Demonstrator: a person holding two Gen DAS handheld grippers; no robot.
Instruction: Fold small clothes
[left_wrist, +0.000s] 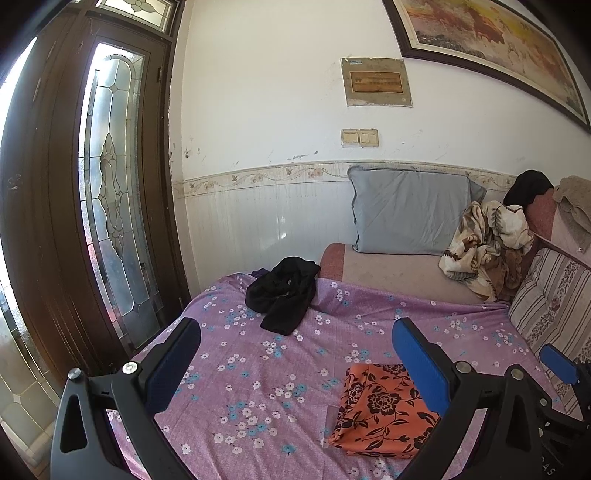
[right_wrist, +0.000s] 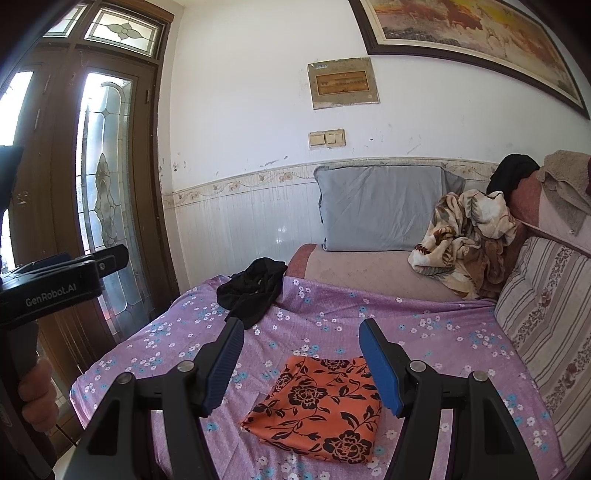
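Orange floral cloth (right_wrist: 317, 406) lies folded into a flat rectangle on the purple flowered sheet (right_wrist: 332, 317), toward the near edge of the bed, nothing touching it; same cloth (left_wrist: 384, 410) shows low and right of centre in the left wrist view. Black garment (right_wrist: 253, 290) sits crumpled and unfolded near the far left corner of the sheet, well apart from the orange piece, also seen from the left wrist (left_wrist: 282, 295). Right gripper (right_wrist: 301, 362) hovers above the near side of the bed, jaws wide apart, empty, orange cloth seen between the blue pads (right_wrist: 380, 369) but not in contact. Left gripper (left_wrist: 295, 363) hangs over the near left part of the sheet, jaws wide apart too, nothing held, orange cloth just inside its right finger in the view. Left gripper body (right_wrist: 55, 280) shows at the left edge of the right wrist view with a hand (right_wrist: 37, 398) on its handle; one blue tip of the right gripper (left_wrist: 557, 360) peeks in at the right of the left wrist view. Beyond the sheet's far edge: grey pillow (right_wrist: 384, 206) leaning on the wall, rumpled beige patterned blanket (right_wrist: 465, 243) at the far right corner, striped cushion (right_wrist: 546, 314) along the right edge. Wooden glass door (right_wrist: 107, 166) stands left of the bed, framed painting (right_wrist: 461, 40) high on the wall
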